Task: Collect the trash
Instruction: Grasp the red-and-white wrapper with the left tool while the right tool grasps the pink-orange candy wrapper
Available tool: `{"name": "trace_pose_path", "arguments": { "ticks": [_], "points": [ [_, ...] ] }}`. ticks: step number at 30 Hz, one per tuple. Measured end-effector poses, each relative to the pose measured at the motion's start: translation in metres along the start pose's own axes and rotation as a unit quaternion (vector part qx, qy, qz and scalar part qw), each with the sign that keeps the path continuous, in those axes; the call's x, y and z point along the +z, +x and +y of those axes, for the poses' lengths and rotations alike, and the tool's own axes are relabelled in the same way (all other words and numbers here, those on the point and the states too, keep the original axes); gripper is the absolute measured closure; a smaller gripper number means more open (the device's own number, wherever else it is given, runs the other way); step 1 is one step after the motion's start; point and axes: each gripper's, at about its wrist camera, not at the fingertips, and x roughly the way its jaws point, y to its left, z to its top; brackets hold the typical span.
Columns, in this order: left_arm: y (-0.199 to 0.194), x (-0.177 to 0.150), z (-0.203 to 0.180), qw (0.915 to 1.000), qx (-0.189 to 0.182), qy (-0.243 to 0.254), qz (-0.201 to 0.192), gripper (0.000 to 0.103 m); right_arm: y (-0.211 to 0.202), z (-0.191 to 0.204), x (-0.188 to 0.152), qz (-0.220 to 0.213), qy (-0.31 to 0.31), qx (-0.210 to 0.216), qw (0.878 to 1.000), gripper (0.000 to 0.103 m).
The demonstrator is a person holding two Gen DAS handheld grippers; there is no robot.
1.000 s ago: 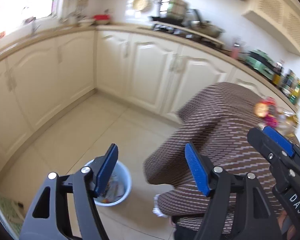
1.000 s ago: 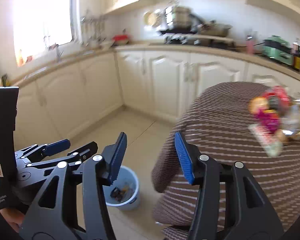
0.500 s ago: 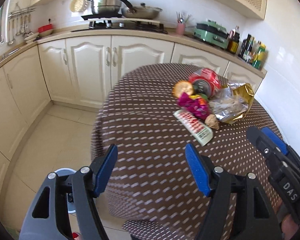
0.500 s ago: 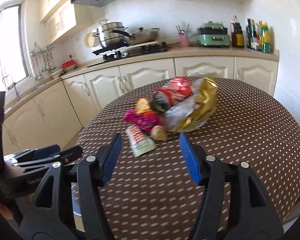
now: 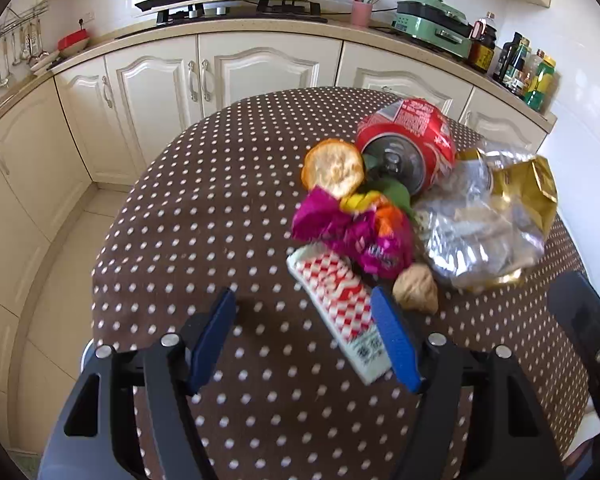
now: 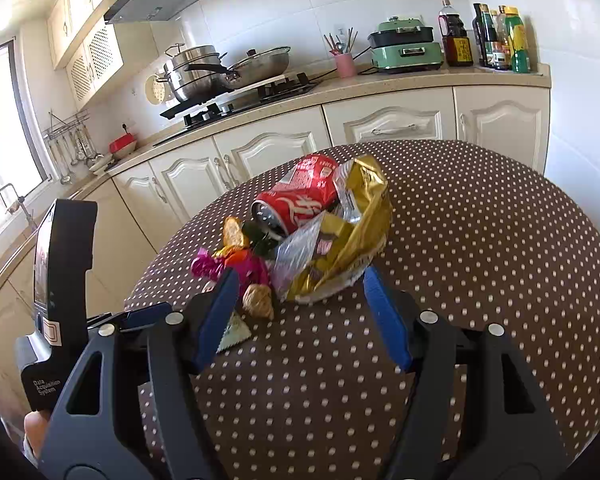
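Both the left tool and right tool hang open and empty over the heap, so a careless nudge could roll the red can off the counter.

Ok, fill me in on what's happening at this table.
A person holds a gripper in each hand over a dotted table with a pile of trash. Both the left gripper and the right gripper are open and hold nothing. The left one is closest to a red-and-white wrapper, the right one faces a gold bag. A red can, an orange peel, pink wrappers and a walnut lie untouched.
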Motion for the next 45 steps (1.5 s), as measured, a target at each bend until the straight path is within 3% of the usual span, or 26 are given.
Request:
{"name": "trace_pose_path", "arguments": {
  "ticks": [4,6,7,8,13,24,29,36,41,45],
  "points": [
    [0.010,0.008,-0.009,0.9998,0.013,0.010,0.011,0.038,0.007,0.000,0.006,-0.001,0.000,-0.002,1.000,0.036],
    [0.010,0.007,-0.015,0.9995,0.018,0.026,0.007,0.055,0.009,0.002,0.006,-0.001,-0.002,-0.003,1.000,0.036],
    [0.010,0.006,-0.016,0.9992,0.024,0.032,0.003,0.071,0.010,0.003,0.005,0.000,-0.003,-0.002,1.000,0.036],
    [0.009,0.005,-0.016,0.9989,0.030,0.038,0.002,0.077,0.011,0.003,0.006,0.000,-0.004,-0.003,1.000,0.036],
    [-0.003,0.000,0.003,0.9997,-0.015,0.021,-0.001,0.091,0.010,0.013,0.006,-0.004,-0.017,-0.005,1.000,0.036],
    [-0.039,-0.010,0.057,0.9992,-0.022,-0.003,-0.032,0.092,0.028,0.067,0.001,0.019,-0.072,0.015,0.997,0.036],
    [-0.040,-0.016,0.074,0.9992,-0.025,-0.004,-0.030,0.092,0.049,0.093,-0.007,0.056,-0.095,0.037,0.993,0.036],
    [-0.039,-0.028,0.092,0.9989,-0.033,-0.015,-0.030,0.092,0.080,0.113,-0.013,0.111,-0.083,0.077,0.987,0.036],
    [-0.041,-0.031,0.104,0.9986,-0.033,-0.023,-0.034,0.092,0.102,0.116,-0.016,0.159,-0.069,0.083,0.981,0.036],
    [-0.044,-0.032,0.110,0.9982,-0.033,-0.031,-0.039,0.092,0.104,0.122,-0.018,0.164,-0.086,0.081,0.979,0.054]
  ]
}}
